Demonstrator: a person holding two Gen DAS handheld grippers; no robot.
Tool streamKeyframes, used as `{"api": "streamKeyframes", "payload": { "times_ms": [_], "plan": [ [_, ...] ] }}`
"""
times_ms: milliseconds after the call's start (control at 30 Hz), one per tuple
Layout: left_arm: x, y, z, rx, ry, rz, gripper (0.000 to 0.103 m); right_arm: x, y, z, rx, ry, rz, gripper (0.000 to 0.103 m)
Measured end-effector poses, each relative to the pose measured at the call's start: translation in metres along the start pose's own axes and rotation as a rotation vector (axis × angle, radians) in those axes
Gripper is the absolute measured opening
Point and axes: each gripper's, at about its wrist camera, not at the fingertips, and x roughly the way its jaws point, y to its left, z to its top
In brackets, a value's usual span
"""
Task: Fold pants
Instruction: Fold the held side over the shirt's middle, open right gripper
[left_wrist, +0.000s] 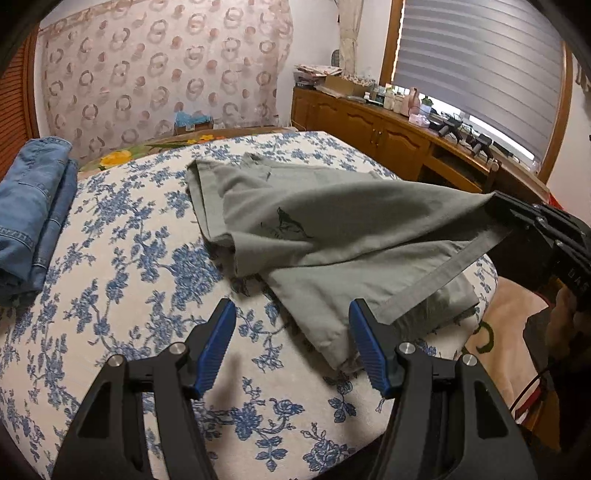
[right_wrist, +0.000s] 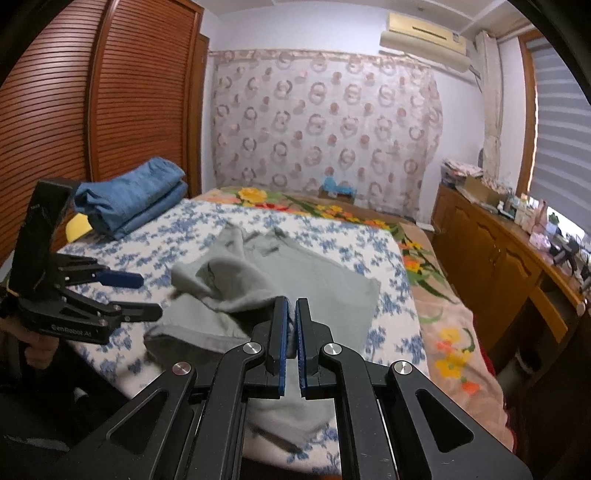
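Grey-green pants (left_wrist: 332, 229) lie partly folded on the bed's blue floral sheet (left_wrist: 129, 240). My right gripper (right_wrist: 293, 301) is shut on a corner of the pants (right_wrist: 314, 269) and holds that edge lifted off the bed. In the left wrist view the right gripper (left_wrist: 495, 210) comes in from the right, with the cloth stretched up to it. My left gripper (left_wrist: 292, 304) hovers open just in front of the pants' near edge, with nothing between its blue pads. From the right wrist view the left gripper (right_wrist: 151, 295) stands open at the left.
Folded blue jeans (left_wrist: 33, 214) (right_wrist: 133, 199) sit at the bed's far left corner. A wooden cabinet (right_wrist: 487, 251) with clutter on top runs along the right, under the window. Louvred wardrobe doors (right_wrist: 55, 110) stand on the left. A flowered blanket (right_wrist: 443, 325) covers the bed's right side.
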Motion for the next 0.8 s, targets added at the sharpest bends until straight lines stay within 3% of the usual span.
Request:
{"api": "streamKeyframes", "payload": {
  "times_ms": [533, 800],
  "plan": [
    [0.016, -0.01, -0.013, 0.024, 0.055, 0.011, 0.063, 0.023, -0.028, -0.069, 0.146, 0.184, 0.01, 0.002],
    [0.019, -0.006, -0.018, 0.005, 0.063, 0.007, 0.063, 0.013, -0.043, -0.07, 0.263, 0.159, 0.07, 0.006]
  ]
}}
